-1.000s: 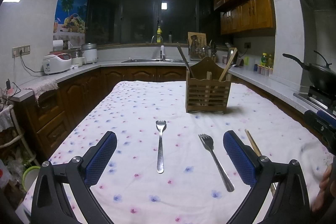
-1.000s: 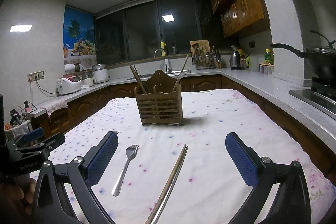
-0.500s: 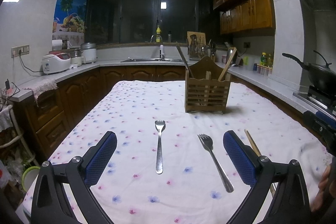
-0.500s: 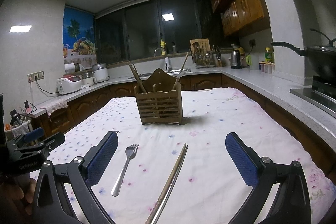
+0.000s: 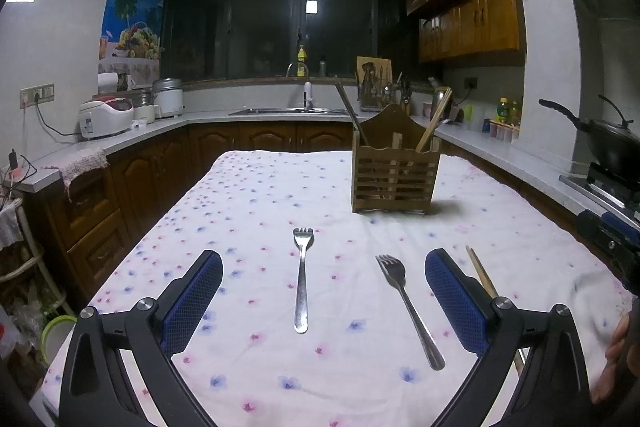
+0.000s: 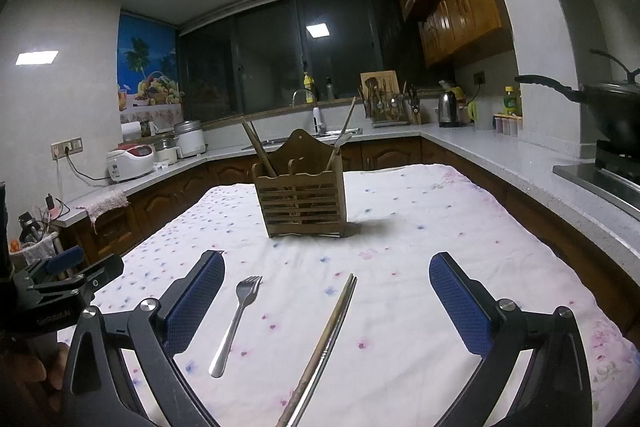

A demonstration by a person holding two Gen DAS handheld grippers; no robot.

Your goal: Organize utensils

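Fingers of the left gripper (image 5: 322, 297) spread wide, nothing between the pads, low over the tablecloth (image 5: 248, 211). One fork (image 5: 302, 279) lies between them, tines pointing away. Second fork (image 5: 406, 303) lies just inside the right finger, angled. Chopsticks (image 5: 480, 273) poke out past that finger, mostly hidden behind it. Wooden holder (image 5: 394, 175) stands well ahead, right of centre, a few sticks already upright in it.

Right gripper (image 6: 326, 303) also fully open and empty. Fork (image 6: 236, 323) lies beside its left finger; chopsticks (image 6: 324, 343) lie roughly midway between the fingers, probably a pair, hard to separate. Holder (image 6: 302, 203) sits ahead, slightly left of centre. Left gripper (image 6: 68, 283) shows at the far left edge.
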